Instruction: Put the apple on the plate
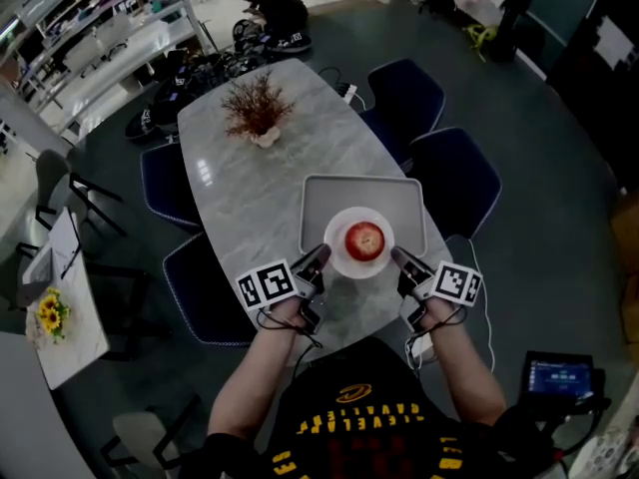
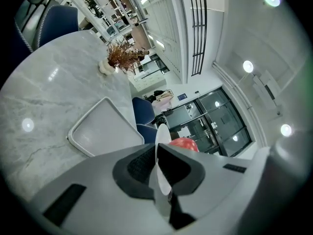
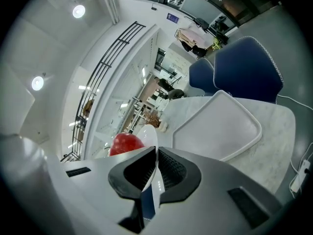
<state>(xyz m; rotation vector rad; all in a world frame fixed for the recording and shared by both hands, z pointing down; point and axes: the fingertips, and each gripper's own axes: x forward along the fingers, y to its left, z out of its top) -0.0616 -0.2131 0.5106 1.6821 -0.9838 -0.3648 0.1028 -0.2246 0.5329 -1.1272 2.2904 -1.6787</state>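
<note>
A red apple (image 1: 364, 239) rests on a small white plate (image 1: 344, 263) that hangs above a white tray (image 1: 329, 196) on the marble table (image 1: 240, 183). My left gripper (image 1: 321, 258) is shut on the plate's left rim, and my right gripper (image 1: 397, 258) is shut on its right rim. In the left gripper view the plate (image 2: 162, 133) stands edge-on between the pads of the left gripper (image 2: 159, 155), with the apple (image 2: 186, 143) behind it and the tray (image 2: 102, 126) below. The right gripper view shows the right gripper (image 3: 155, 163) pinching the plate (image 3: 149, 132) beside the apple (image 3: 125, 143), over the tray (image 3: 220, 126).
A vase of dried twigs (image 1: 256, 113) stands at the table's far end. Blue chairs (image 1: 454, 180) ring the table on both sides. A person (image 1: 277, 10) crouches on the floor beyond. A small side table with yellow flowers (image 1: 48, 312) is at the left.
</note>
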